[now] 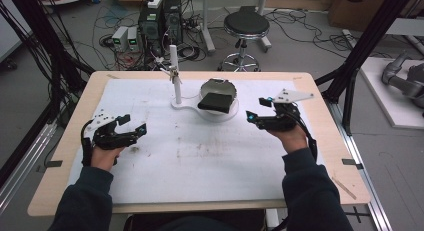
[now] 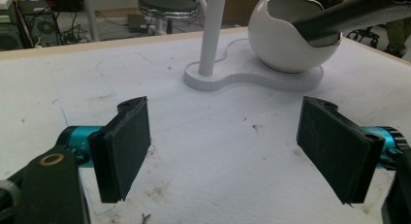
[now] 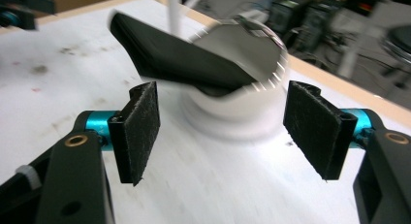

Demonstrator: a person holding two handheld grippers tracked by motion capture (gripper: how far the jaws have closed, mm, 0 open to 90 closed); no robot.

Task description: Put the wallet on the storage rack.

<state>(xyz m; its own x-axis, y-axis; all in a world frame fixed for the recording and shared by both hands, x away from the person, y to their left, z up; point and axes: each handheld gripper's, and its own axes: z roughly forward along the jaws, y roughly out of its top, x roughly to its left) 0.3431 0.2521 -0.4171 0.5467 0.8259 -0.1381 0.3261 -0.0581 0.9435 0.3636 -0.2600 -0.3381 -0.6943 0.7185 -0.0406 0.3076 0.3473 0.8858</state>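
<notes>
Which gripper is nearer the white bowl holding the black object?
Right. The right gripper sits just beside the white bowl, jaws open; the left gripper rests far off toward the table's left side.

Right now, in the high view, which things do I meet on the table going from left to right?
left gripper → white post on its base → white bowl with the black flat thing resting in it → right gripper
</notes>
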